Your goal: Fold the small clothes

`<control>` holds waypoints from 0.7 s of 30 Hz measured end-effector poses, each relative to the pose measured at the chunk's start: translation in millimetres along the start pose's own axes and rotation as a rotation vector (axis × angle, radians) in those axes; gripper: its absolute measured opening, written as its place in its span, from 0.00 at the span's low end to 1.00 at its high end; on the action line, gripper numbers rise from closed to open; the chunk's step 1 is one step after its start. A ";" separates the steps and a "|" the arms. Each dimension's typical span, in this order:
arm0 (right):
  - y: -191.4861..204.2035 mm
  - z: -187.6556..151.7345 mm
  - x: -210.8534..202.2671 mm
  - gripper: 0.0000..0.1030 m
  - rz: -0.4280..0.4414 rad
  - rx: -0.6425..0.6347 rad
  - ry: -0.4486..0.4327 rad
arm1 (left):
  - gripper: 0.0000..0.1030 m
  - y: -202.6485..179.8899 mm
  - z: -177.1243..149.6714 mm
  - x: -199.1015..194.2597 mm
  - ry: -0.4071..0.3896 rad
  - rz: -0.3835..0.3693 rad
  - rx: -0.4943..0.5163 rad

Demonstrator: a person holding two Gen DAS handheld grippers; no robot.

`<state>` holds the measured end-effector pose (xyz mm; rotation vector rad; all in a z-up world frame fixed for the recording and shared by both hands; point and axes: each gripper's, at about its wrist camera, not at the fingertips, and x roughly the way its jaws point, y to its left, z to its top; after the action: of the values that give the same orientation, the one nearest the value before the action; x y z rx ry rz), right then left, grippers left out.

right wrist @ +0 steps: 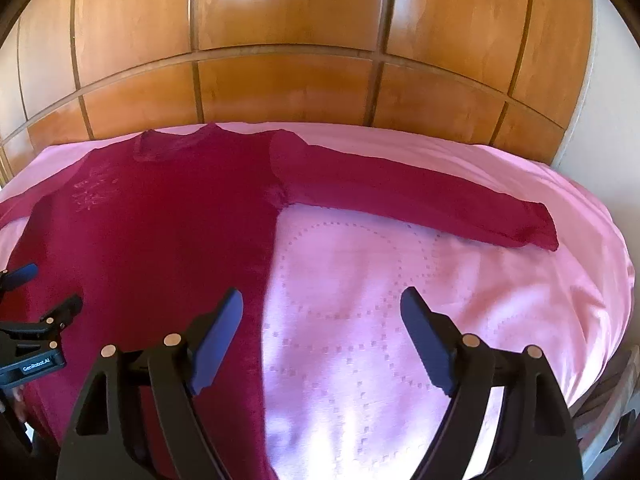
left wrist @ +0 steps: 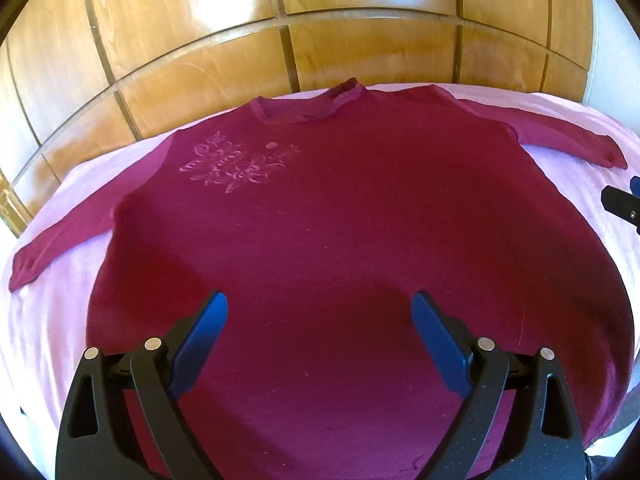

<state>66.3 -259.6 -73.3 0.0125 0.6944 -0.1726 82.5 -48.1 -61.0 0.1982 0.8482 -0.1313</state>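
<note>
Pink bedsheet (right wrist: 400,300) before wooden panelling (right wrist: 288,80), bearing one maroon long-sleeved top (left wrist: 340,220) laid flat, left gripper (left wrist: 320,312) over it and right gripper (right wrist: 320,308) at its side edge, both spread wide, empty.

The dark red long-sleeved knit sweater (left wrist: 340,220) runs out of the left wrist view below the fingers. In the right wrist view its far sleeve is cut off left of the fingers, its pale chest print (right wrist: 94,188) blurred.

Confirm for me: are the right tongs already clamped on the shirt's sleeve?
No: the right tongs hang open above the pink bedsheet, while the maroon shirt lies flat, its sleeve untouched.
</note>
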 end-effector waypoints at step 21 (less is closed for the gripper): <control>-263.1 -32.6 85.9 0.59 0.317 0.976 -0.005 | 0.93 9.3 -4.2 19.0 0.019 -0.062 -0.093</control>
<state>67.7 -529.9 -141.1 1.0492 0.5383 -0.1918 93.6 -38.8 -76.9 0.0860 0.8775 -0.1480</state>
